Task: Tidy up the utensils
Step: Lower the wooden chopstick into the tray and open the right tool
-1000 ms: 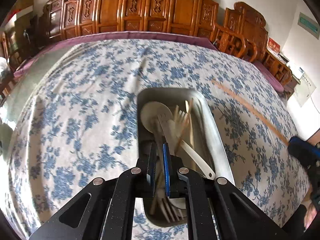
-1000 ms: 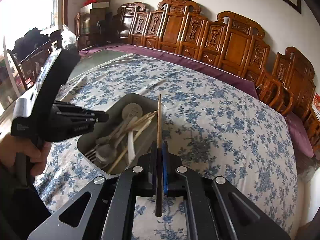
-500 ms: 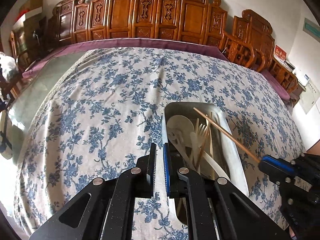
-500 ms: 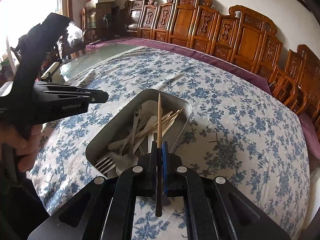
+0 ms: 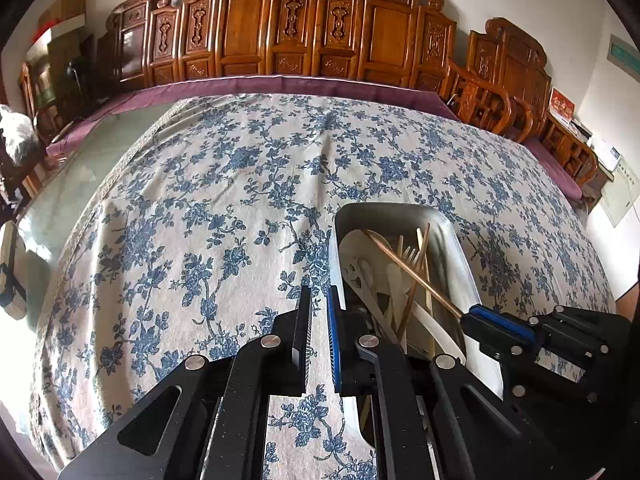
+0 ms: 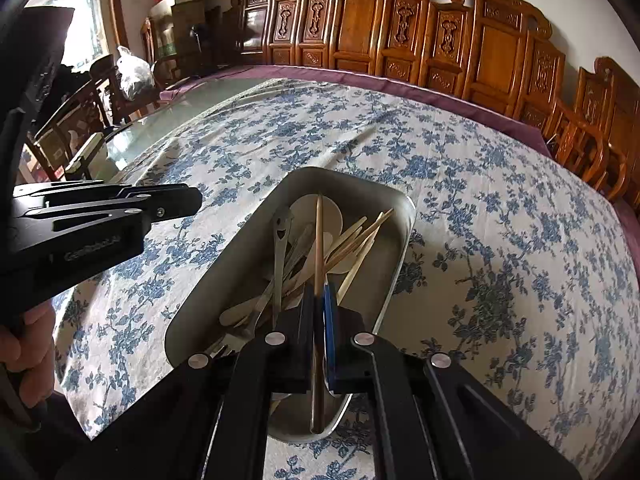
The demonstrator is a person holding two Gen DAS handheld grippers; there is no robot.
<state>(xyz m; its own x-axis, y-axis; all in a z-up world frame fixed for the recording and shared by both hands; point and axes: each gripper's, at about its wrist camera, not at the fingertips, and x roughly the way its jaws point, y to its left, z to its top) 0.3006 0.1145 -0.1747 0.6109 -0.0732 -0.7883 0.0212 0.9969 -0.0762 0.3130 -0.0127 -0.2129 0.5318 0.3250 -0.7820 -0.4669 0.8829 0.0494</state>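
Note:
A metal tray (image 6: 224, 280) on the blue-flowered tablecloth (image 6: 500, 240) holds a pile of utensils: wooden chopsticks (image 6: 360, 236), a metal utensil with a cut-out face (image 6: 281, 228), a white spoon (image 5: 352, 248) and forks. My right gripper (image 6: 319, 290) is shut on one wooden chopstick (image 6: 319, 240), which points forward over the tray's contents. In the left wrist view the right gripper (image 5: 470, 316) comes in from the right with that chopstick (image 5: 412, 272) slanting across the tray (image 5: 460, 248). My left gripper (image 5: 318, 292) is shut, empty, just left of the tray above the cloth.
Carved wooden chairs (image 5: 304, 32) line the far side of the table. Bare glass tabletop (image 6: 192, 108) lies beyond the cloth's left edge. A person's hand (image 6: 20, 344) holds the left gripper (image 6: 192, 200) at the left of the right wrist view.
The right gripper came down and forward with the chopstick, which now lies low over the tray. The left gripper first shifted off the tray to its left, then stayed put.

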